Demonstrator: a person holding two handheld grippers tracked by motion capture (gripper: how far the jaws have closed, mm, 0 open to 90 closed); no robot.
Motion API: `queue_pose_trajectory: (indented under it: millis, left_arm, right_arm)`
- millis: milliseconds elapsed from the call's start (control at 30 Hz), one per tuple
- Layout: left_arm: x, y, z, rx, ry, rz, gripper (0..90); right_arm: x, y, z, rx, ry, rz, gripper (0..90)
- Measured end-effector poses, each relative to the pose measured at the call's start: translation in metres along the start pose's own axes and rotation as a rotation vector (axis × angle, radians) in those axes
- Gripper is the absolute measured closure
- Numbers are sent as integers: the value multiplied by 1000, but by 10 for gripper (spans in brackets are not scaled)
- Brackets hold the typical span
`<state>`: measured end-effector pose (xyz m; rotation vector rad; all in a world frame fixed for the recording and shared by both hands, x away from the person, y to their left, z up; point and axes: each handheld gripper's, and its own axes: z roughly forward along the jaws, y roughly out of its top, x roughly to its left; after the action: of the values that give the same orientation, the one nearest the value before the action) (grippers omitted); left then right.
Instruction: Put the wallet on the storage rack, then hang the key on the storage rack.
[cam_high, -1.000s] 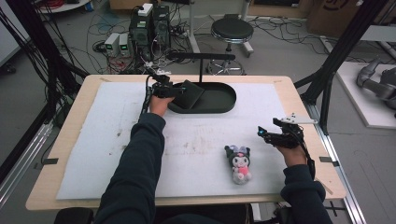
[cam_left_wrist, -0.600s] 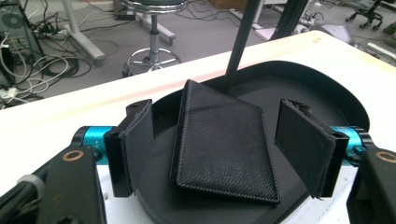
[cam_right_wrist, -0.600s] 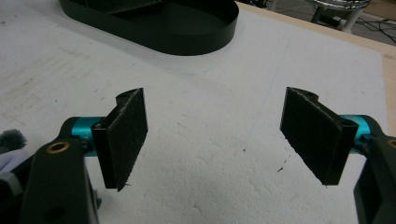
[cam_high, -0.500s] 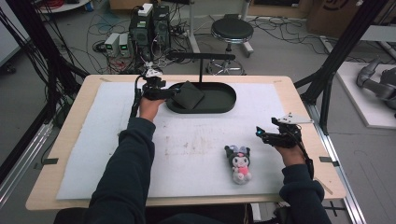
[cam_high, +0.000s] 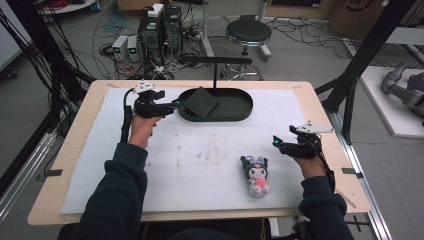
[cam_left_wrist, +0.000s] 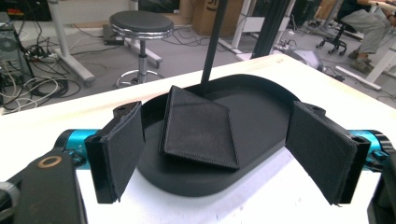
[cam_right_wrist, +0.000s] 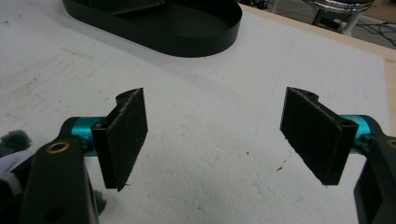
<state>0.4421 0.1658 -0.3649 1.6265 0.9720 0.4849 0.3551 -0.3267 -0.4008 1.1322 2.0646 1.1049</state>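
Change: your left hand-held gripper (cam_high: 172, 104) has drawn back from over the tray (cam_high: 235, 112) to just beside its left end; the cloth (cam_high: 200, 101) lies inside, no longer at the jaws.
Right side: your right hand-held gripper (cam_high: 278, 143) sits where it was a second ago, as does the doll (cam_high: 256, 174).
Counter: a pale wooden counter (cam_high: 75, 160) under a white foam sheet (cam_high: 200, 165), scuffed and stained near the middle.
Room: grey floor with tangled cables, computer boxes (cam_high: 160, 25) and a round stool (cam_high: 248, 32) beyond the far edge; black frame posts on both sides.
Tray: black, oval, at the far middle of the sheet, with a thin post rising from its far side.
Cloth: dark, folded, square; it leans tilted against the tray's left inner wall.
Left jaws: spread wide, nothing between them; in your left gripper view they frame the cloth (cam_left_wrist: 198, 128) and tray (cam_left_wrist: 261, 107), close ahead.
Right jaws: also wide apart and empty above bare foam (cam_right_wrist: 210, 140); the tray (cam_right_wrist: 187, 28) is well ahead.
Doll: a plush with black hair and pink dress, lying on its back near your right gripper, to its left.
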Motion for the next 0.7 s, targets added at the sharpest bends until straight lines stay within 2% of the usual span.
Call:
queue_pose_trajectory:
  millis: [167,233,300,400,433,500,600,633,700]
  left_arm:
    - [-3,-10,-15,19,25,44,179]
    - [-3,-17,-21,26,29,59,179]
    - [-1,-24,-27,30,39,65,179]
    - [3,-36,-35,33,14,30,180]
    - [4,-41,-38,39,15,30,180]
    - [5,-48,-44,49,26,38,180]
    - [6,-57,-55,35,35,43,182]
    - [5,-59,-58,47,45,47,182]
    - [3,-64,-65,38,50,63,190]
  right_arm:
    - [4,3,0,-8,10,-6,234]
    - [7,4,-1,-11,26,12,234]
    - [10,5,-1,-14,34,7,234]
    - [15,7,-1,2,34,-7,240]
    - [16,8,-2,1,30,-21,251]
    - [20,10,-5,1,33,-44,251]
    - [25,12,-8,8,55,-71,251]
    - [26,12,-9,11,63,-71,251]
    - [32,12,-11,25,77,-65,269]
